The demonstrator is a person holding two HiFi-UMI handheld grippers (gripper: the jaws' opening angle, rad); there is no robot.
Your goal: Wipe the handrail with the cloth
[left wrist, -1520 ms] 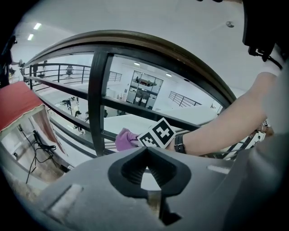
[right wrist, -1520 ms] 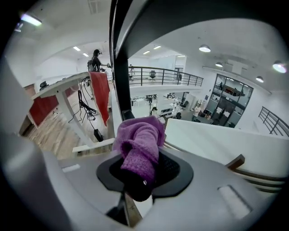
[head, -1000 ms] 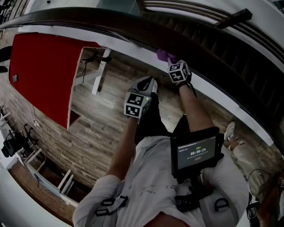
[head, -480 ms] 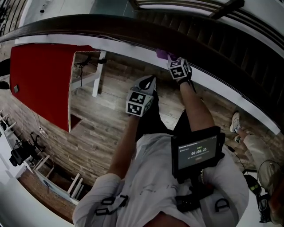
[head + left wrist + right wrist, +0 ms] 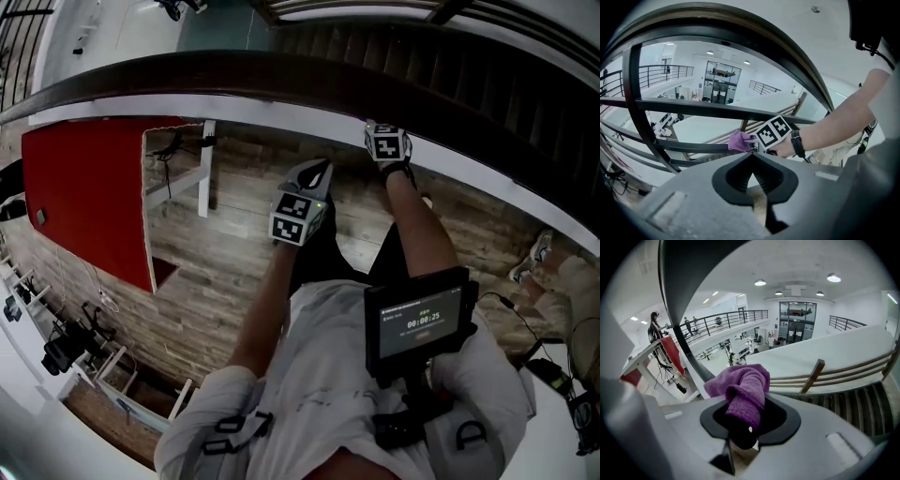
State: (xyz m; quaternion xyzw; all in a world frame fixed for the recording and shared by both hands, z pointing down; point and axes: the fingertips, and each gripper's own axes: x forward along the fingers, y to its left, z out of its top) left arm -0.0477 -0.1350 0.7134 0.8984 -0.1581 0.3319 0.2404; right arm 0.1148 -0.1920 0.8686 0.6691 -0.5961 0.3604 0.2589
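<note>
Nearest, left claw (image 5: pixel 752 161) pressed together on nothing, short of the dark handrail (image 5: pixel 234 75). Farther out, toward 12 o'clock in the head view, right claw (image 5: pixel 743 427) clamped on the bunched purple cloth (image 5: pixel 743 387) close by the railing. Cloth hidden in the head view; contact hard to judge.

wood plank floor (image 5: pixel 216 272) | red table (image 5: pixel 84 187) | ceiling lamps (image 5: pixel 760 282) lit

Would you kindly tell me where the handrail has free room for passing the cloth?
The handrail is bare on both sides of the right gripper, shut on the cloth: leftward past the red panel, rightward to the picture's edge. Crowded only below, by the left gripper.
</note>
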